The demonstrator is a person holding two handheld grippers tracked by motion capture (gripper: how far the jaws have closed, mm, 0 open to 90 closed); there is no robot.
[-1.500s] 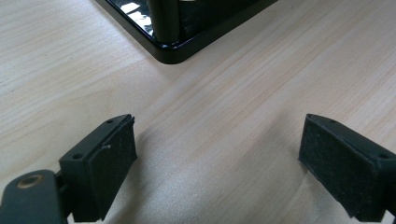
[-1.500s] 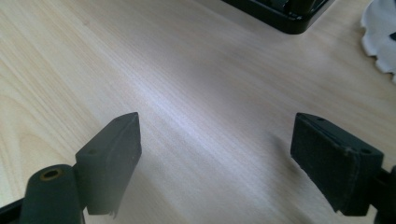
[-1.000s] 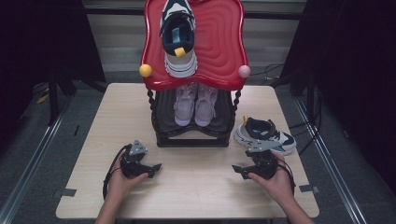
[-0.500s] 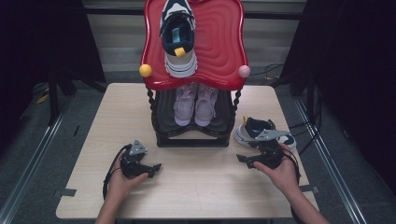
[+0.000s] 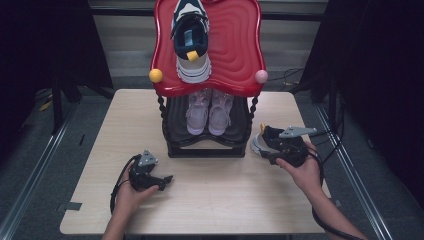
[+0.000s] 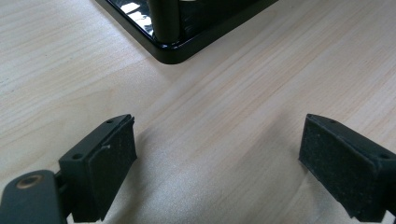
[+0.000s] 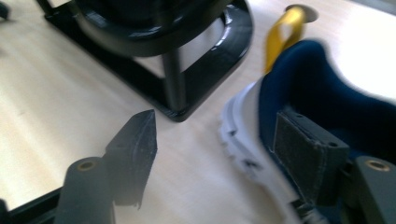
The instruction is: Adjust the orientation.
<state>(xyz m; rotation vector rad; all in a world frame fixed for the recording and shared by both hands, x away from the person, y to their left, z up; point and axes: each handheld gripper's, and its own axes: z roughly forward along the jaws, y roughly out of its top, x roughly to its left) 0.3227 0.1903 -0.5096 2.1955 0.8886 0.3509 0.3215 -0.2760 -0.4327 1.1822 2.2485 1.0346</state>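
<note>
Wooden table (image 5: 210, 210), with a black two-tier rack (image 5: 207, 135) at its far middle and a red top tray (image 5: 235, 50) bearing one navy-and-white shoe (image 5: 191, 40). Pink pair (image 5: 209, 112) on the lower shelf. Second navy-and-white shoe (image 5: 265, 142) near the right edge, just beside the rack's right foot, heel with yellow loop (image 7: 280, 32) toward the rack. Right gripper (image 7: 215, 140) at that heel, jaws just been closing yet apart: one pad against the navy collar, the other over bare wood, nothing clamped. Left gripper (image 6: 215, 154) near the front left, wide open, empty, low over the table beside the rack's corner. Risks, as a guess: closing on the soft collar alone, so the shoe sags or slips on lifting; free jaw knocking the rack post; sole catching the rack's base. Hard to make out: shoe's toe, hidden under the right hand in the high view; heel blurred in the right gripper view, so depth of bite uncertain.
</note>
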